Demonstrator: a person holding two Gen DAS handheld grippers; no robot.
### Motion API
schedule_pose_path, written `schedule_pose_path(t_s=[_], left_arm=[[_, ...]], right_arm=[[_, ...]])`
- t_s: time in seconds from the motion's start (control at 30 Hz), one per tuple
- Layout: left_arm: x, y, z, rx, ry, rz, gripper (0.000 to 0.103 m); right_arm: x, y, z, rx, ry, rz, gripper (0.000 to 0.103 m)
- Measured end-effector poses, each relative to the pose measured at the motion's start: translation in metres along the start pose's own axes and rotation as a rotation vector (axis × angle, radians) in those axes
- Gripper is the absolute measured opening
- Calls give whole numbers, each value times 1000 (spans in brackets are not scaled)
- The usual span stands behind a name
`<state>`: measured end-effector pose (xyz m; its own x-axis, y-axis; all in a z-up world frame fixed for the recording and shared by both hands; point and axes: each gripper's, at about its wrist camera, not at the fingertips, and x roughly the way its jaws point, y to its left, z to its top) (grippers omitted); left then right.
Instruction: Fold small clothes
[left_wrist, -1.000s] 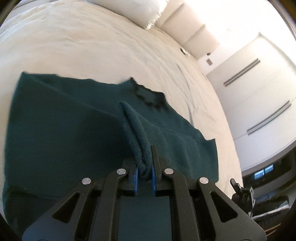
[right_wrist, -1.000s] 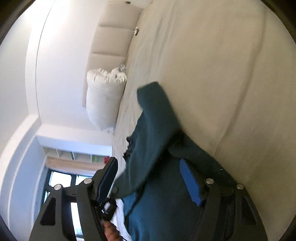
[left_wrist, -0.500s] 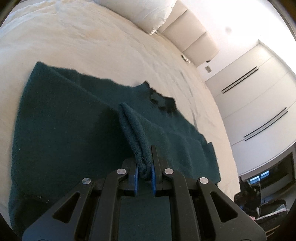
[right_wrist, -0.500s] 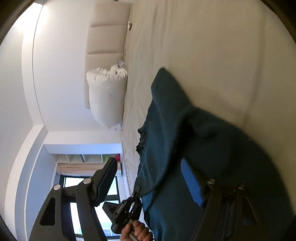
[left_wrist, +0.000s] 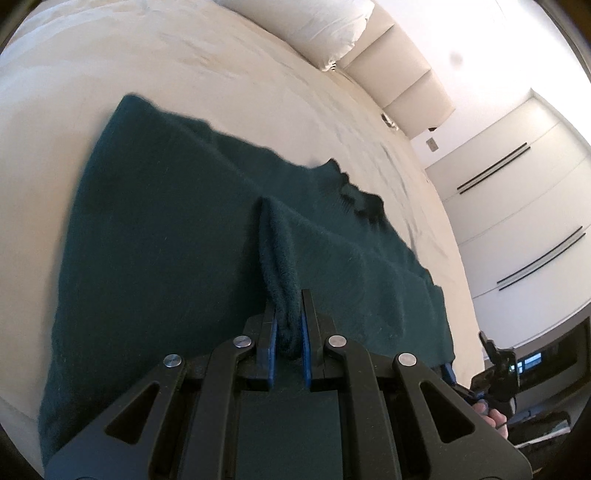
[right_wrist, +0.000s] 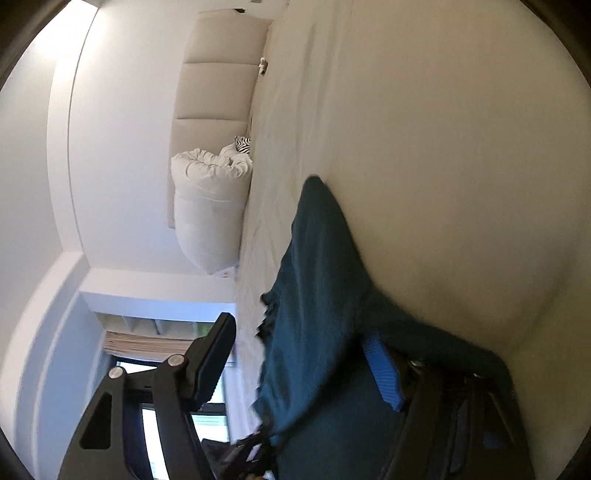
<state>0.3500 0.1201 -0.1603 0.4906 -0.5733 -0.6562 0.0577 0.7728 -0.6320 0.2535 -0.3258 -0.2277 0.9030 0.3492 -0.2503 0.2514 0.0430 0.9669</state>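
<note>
A dark teal knitted garment (left_wrist: 166, 240) lies spread on a cream bed (left_wrist: 184, 74). My left gripper (left_wrist: 288, 321) is shut on a pinched ridge of its fabric near the front edge. In the right wrist view the same garment (right_wrist: 317, 295) hangs between the jaws of my right gripper (right_wrist: 303, 350), which are wide open; the cloth drapes over the blue-padded right finger (right_wrist: 382, 373), while the left finger (right_wrist: 210, 354) stands free. The right gripper (left_wrist: 498, 365) also shows at the lower right of the left wrist view.
White pillows (right_wrist: 210, 214) lie at the head of the bed against a padded headboard (right_wrist: 218, 85). White wardrobe doors (left_wrist: 524, 206) stand beyond the bed. A window (right_wrist: 207, 402) shows behind the right gripper.
The left gripper has kept its hold and shifted so that more of the garment shows spread on the bed. The right view has swung and the cloth shifted over its right finger.
</note>
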Motion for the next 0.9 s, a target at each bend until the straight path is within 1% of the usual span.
schedule_pose_path(t_s=[0.1, 0.17, 0.27, 0.37, 0.47, 0.5, 0.67, 0.77, 0.83, 0.9], left_arm=[[0, 5, -3, -4, -5, -2, 9], [0, 3, -5, 9, -5, 5, 9], [2, 2, -7, 8, -9, 7, 9], [7, -1, -8, 4, -8, 5, 9], [7, 0, -5, -1, -6, 3, 9], [7, 1, -5, -5, -7, 1, 9], [8, 5, -5, -6, -4, -1, 9], [10, 6, -6, -10, 1, 0, 9], [11, 7, -6, -15, 0, -6, 9], [13, 9, -5, -22, 6, -12, 9]], right_arm=[[-17, -5, -9, 60, -41, 46, 75], [-20, -2, -15, 57, -38, 41, 77], [-10, 5, -15, 26, -19, 7, 77], [7, 8, -7, 13, -15, -21, 77], [10, 10, 2, -31, -40, -64, 76], [11, 8, 5, -23, -44, -66, 75], [9, 4, 7, -24, -39, -74, 70], [4, 9, 2, -30, -28, -109, 70], [-6, 16, -1, -35, -30, -104, 72], [-22, 27, -1, -68, -65, -107, 72]])
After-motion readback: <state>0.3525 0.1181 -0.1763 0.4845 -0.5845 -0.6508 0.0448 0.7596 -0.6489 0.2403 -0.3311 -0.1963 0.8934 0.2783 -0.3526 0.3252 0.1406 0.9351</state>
